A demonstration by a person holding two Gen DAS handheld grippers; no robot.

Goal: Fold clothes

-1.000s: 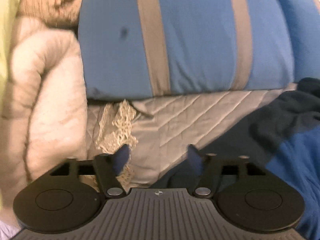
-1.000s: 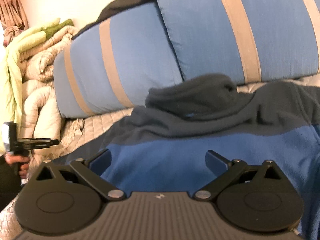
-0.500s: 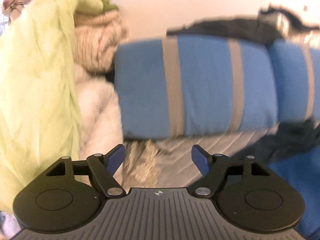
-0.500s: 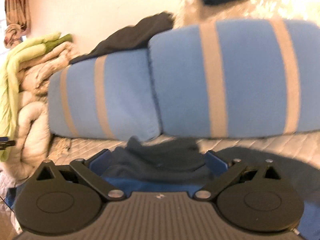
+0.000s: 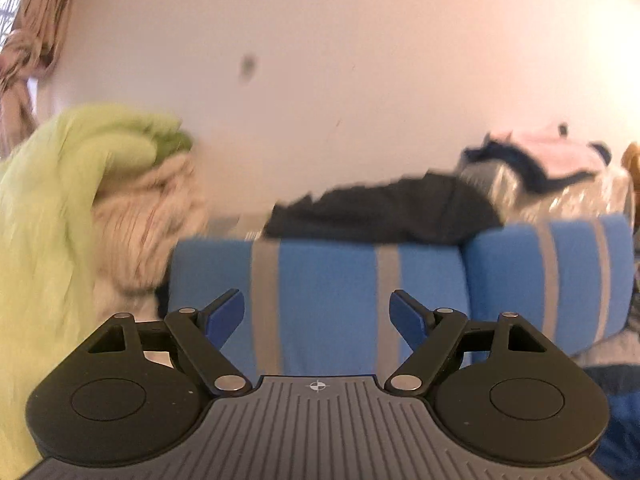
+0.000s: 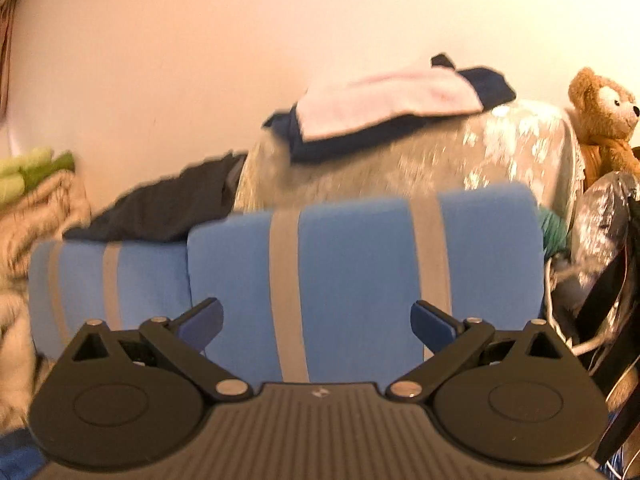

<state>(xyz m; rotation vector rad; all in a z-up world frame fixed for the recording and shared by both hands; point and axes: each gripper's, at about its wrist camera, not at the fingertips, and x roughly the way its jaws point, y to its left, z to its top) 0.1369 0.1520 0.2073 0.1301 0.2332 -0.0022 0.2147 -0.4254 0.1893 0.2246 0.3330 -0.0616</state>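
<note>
Facing striped blue pillows [image 5: 328, 280] against a pale wall [image 5: 340, 80]; left fingers [image 5: 224, 314] opening, right fingers [image 6: 200, 326] apart, both empty.

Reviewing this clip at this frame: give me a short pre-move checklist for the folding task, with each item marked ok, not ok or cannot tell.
1. Left gripper free of cloth: ok; its jaws are opening and nothing is between them.
2. Right gripper free of cloth: ok; jaws stand wide, nothing between them.
3. Garment to fold in view: not ok; only a blue scrap shows at the lower right edge of the left view, and both cameras face the striped blue pillows.
4. Folding surface visible: not ok; it lies below both views.
5. Image sharp enough to aim: not ok; both views are blurred.
6. Dark garment on top of the pillows out of the way: ok.
</note>
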